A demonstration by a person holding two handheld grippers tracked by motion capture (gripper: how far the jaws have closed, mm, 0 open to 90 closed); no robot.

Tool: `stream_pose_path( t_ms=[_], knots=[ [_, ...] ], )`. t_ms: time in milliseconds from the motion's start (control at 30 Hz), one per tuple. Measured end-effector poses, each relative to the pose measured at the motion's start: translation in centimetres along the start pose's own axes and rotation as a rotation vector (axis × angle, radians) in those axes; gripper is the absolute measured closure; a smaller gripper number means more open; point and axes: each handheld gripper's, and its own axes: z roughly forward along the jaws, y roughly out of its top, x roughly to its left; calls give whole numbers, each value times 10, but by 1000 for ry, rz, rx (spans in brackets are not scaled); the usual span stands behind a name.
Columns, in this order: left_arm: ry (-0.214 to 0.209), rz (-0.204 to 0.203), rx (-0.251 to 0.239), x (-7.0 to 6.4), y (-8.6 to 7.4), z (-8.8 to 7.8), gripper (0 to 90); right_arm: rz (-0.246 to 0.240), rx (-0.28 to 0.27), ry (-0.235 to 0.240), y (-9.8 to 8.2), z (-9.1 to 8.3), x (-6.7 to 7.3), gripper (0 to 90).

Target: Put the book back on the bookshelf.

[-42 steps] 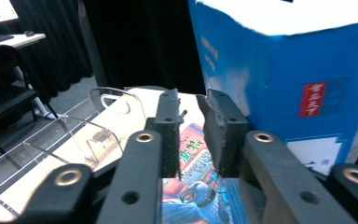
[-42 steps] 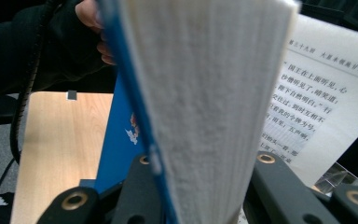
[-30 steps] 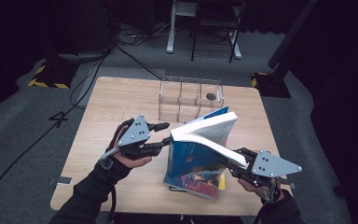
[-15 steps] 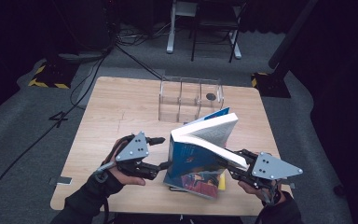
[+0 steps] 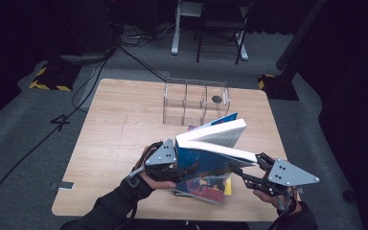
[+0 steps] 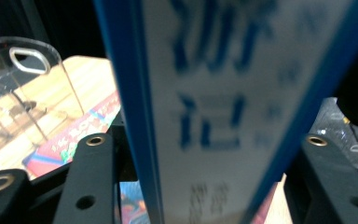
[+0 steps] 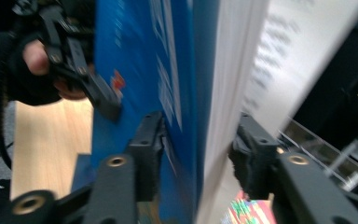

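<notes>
A thick blue book hangs tilted over the near middle of the tabletop, its spine low and to the left and its page edges fanned up and to the right. It sits between the two tools. Below it a bright book lies flat on the wood, with a yellow edge showing at its right.

The left tool meets the blue book at its lower left corner. In the left gripper view the spine, printed with blue characters, stands upright between the two black jaws, which sit close on either side. Those jaws have just been closing at a middling width around the spine, but I cannot tell whether the pads press on it.

The right tool comes in from the lower right, under the fanned pages. In the right gripper view its jaws straddle the book's edge, one pad at the blue cover and the other at the white side. These jaws have just been opening with the book between them, and I cannot tell whether they grip it. The same view shows the left tool's jaw tip resting against the blue cover, with the gloved hand behind it.

A clear box with three bays stands at the far middle of the tabletop, well apart from the books. A small dark disc lies in its right bay.
</notes>
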Motion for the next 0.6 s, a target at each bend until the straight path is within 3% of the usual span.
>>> stream_pose_path(
  t_ms=[67,200,300,467,533,600],
  knots=[
    [2,24,-5,0,4,1,513,31,30,-40,-11,0,-6,436],
    [-6,49,-33,-1,10,1,528,127,80,-16,-33,14,-13,364],
    [0,62,-50,0,16,0,543,141,135,-3,-50,31,-14,336],
    [28,89,-10,-2,23,0,580,142,184,-4,-63,47,-7,368],
    [14,84,-12,0,23,0,577,141,188,-4,-64,48,-5,380],
    [4,54,-53,2,25,-3,564,154,180,3,-65,48,-6,400]
  ],
)
